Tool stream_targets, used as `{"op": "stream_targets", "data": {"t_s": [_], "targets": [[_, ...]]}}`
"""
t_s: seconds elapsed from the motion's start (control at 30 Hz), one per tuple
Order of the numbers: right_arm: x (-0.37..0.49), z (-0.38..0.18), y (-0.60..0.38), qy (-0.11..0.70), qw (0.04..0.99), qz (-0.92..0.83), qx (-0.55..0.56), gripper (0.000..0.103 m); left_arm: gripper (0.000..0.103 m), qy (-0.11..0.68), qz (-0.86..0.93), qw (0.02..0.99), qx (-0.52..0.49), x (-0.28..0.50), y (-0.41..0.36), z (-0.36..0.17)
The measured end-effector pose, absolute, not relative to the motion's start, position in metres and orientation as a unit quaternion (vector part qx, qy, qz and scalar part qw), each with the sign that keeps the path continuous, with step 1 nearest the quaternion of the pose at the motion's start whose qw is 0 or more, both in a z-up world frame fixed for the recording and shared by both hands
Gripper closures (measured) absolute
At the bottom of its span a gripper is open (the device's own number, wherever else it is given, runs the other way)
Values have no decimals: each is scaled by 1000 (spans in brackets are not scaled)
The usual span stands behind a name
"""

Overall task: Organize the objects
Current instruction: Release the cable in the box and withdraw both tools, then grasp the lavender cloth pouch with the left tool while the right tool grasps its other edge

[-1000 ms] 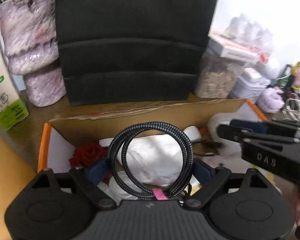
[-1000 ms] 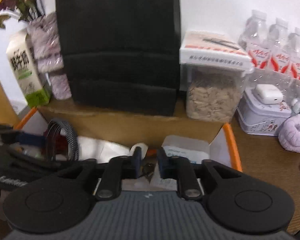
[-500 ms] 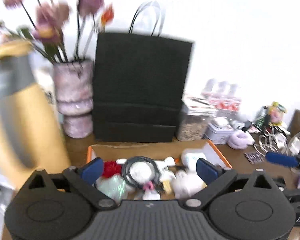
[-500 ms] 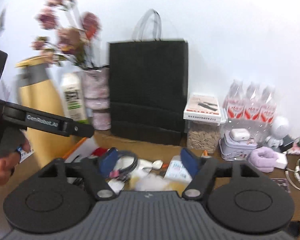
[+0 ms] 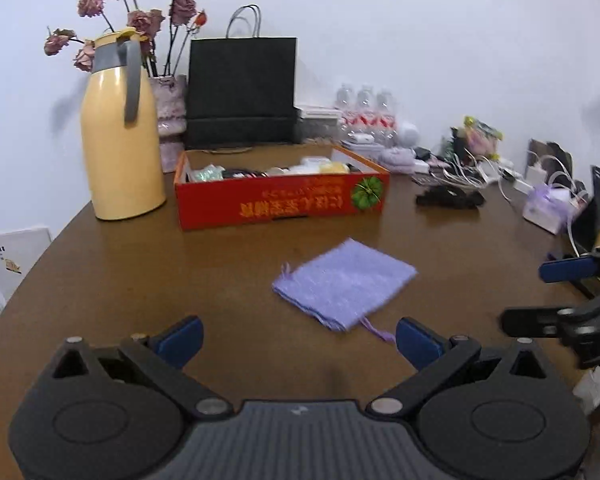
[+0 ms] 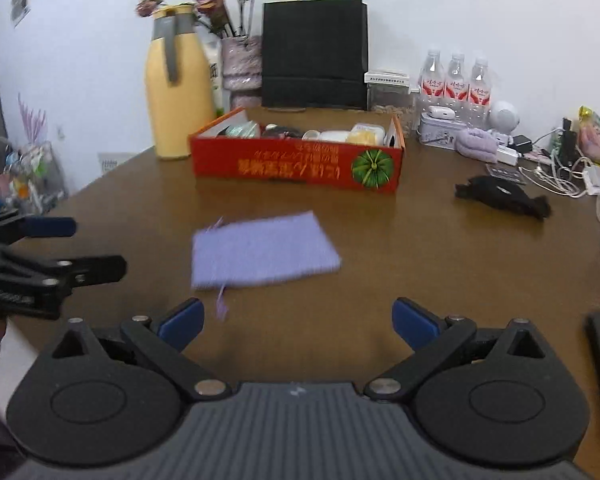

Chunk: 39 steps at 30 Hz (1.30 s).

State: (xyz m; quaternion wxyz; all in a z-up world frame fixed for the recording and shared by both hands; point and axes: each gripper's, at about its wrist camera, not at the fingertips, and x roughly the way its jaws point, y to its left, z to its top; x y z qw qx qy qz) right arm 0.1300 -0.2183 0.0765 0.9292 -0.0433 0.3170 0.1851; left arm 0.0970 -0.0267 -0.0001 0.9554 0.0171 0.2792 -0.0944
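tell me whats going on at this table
A person is tidying a cluttered wooden table with a handheld gripper in each hand. Both the left gripper and the right gripper are open and hold nothing; the right one's jaws have just been opening. They sit back from the red cardboard box, which already holds several small items. A purple cloth pouch lies flat on the table in front of the box, with neither gripper touching it.
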Motion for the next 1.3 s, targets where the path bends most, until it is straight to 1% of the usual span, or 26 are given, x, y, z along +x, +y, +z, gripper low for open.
{"op": "stream_targets", "data": {"t_s": [0.13, 0.23, 0.27, 0.3, 0.33, 0.37, 0.43, 0.5, 0.6, 0.7, 0.73, 0.77, 0.8, 0.83, 0.87, 0.9, 0.93, 0.97, 1.03, 1.13, 1.17, 1.2, 1.23, 1.27, 1.3], "targets": [[120, 89, -227, 296, 939, 171, -27, 0, 5, 260, -87, 961, 10, 97, -22, 13], [143, 78, -220, 286, 943, 169, -33, 2, 13, 260, -100, 960, -1, 116, -23, 5], [158, 71, -216, 284, 943, 169, -37, 5, 21, 272, -99, 957, 0, 126, -26, -2], [171, 64, -212, 287, 942, 169, -42, 7, 33, 292, -96, 952, -2, 140, -29, -11], [187, 57, -208, 294, 940, 169, -45, 13, 37, 309, -94, 946, -7, 151, -32, -17], [199, 51, -205, 299, 938, 171, -45, 22, 42, 323, -97, 941, -15, 160, -33, -22], [228, 42, -200, 304, 935, 176, -45, 29, 44, 347, -111, 931, -32, 179, -37, -33], [254, 35, -197, 306, 934, 180, -44, 30, 43, 353, -117, 928, -37, 190, -41, -39], [280, 24, -191, 314, 931, 182, -37, 32, 38, 349, -99, 931, -42, 203, -43, -44], [290, 16, -187, 324, 926, 192, -20, 37, 39, 345, -93, 933, -43, 211, -42, -48], [291, 12, -186, 328, 925, 192, -19, 46, 40, 342, -92, 934, -42, 212, -42, -49], [292, 9, -186, 335, 923, 191, -16, 57, 43, 340, -90, 935, -41, 213, -43, -48], [289, 7, -186, 335, 923, 188, -12, 59, 48, 339, -89, 936, -39, 214, -42, -48], [283, 6, -187, 334, 924, 184, -10, 63, 51, 339, -88, 936, -32, 214, -43, -49], [277, 7, -186, 335, 924, 183, -11, 77, 59, 340, -87, 936, -23, 214, -43, -48], [267, 8, -184, 338, 922, 186, -13, 81, 65, 343, -83, 935, -16, 212, -42, -47], [257, 9, -183, 340, 922, 183, -15, 82, 69, 347, -81, 934, -15, 210, -40, -46], [245, 9, -182, 342, 921, 184, -17, 82, 70, 351, -83, 932, -20, 207, -37, -44], [224, 11, -183, 346, 919, 190, -4, 81, 70, 357, -83, 929, -40, 202, -27, -43], [211, 12, -189, 348, 918, 189, 38, 80, 73, 359, -71, 929, -51, 197, -18, -43], [212, 12, -190, 345, 919, 187, 41, 77, 73, 359, -65, 930, -51, 196, -17, -42], [216, 11, -190, 343, 921, 182, 38, 74, 69, 359, -59, 930, -51, 195, -17, -41], [219, 11, -189, 343, 921, 179, 34, 67, 65, 357, -54, 931, -51, 193, -17, -39], [222, 11, -187, 341, 922, 181, 29, 66, 63, 352, -53, 933, -50, 191, -18, -38], [225, 11, -184, 338, 923, 184, 25, 66, 63, 349, -57, 934, -48, 188, -18, -37]]}}
